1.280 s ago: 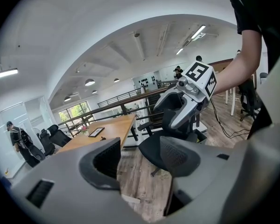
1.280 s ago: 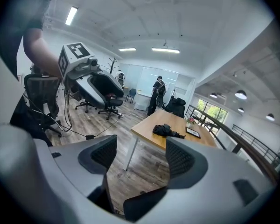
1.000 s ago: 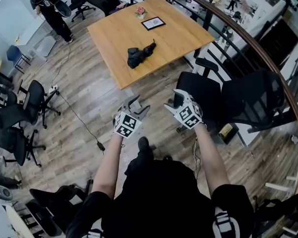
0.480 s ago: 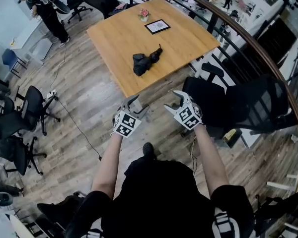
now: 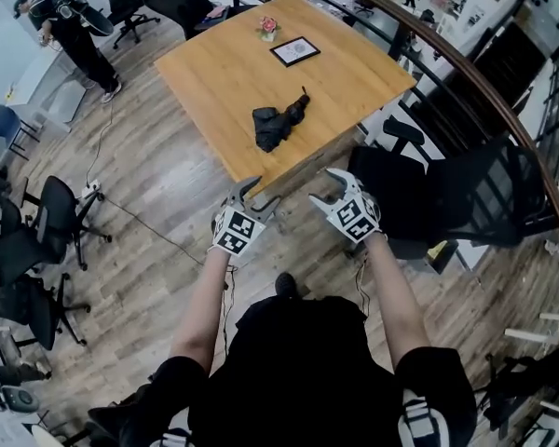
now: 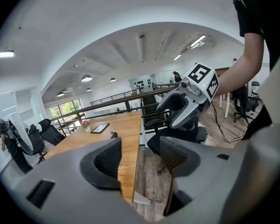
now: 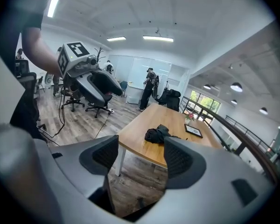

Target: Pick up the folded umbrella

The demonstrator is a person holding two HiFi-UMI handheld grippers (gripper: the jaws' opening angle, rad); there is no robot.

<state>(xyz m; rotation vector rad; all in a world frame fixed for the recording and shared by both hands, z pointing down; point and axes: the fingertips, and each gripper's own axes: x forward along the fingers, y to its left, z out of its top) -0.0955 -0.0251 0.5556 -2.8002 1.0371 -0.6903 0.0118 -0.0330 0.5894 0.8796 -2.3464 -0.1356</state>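
The folded black umbrella [image 5: 279, 125] lies crumpled on the wooden table [image 5: 214, 73], close to its near edge; the right gripper view shows the umbrella [image 7: 157, 134] ahead, past the jaws. In the left gripper view only a small dark end of the umbrella [image 6: 113, 135] shows on the table [image 6: 126, 129]. My left gripper [image 5: 254, 195] and right gripper [image 5: 328, 187] hover side by side over the floor, just short of the table's near corner. Both are open with nothing between the pads. Each sees the other: right gripper [image 6: 186, 101], left gripper [image 7: 95, 85].
A framed picture [image 5: 288, 50] and a small flower pot [image 5: 268, 28] stand at the table's far side. A black office chair [image 5: 419, 194] sits right of my right gripper. A person [image 5: 65, 26] stands at the far left, more chairs [image 5: 28, 240] at left, a curved railing [image 5: 484, 91] at right.
The table and umbrella have drawn nearer in the head view as I walk forward. Both grippers now reach almost to the table's near corner. Their jaws stay equally wide.
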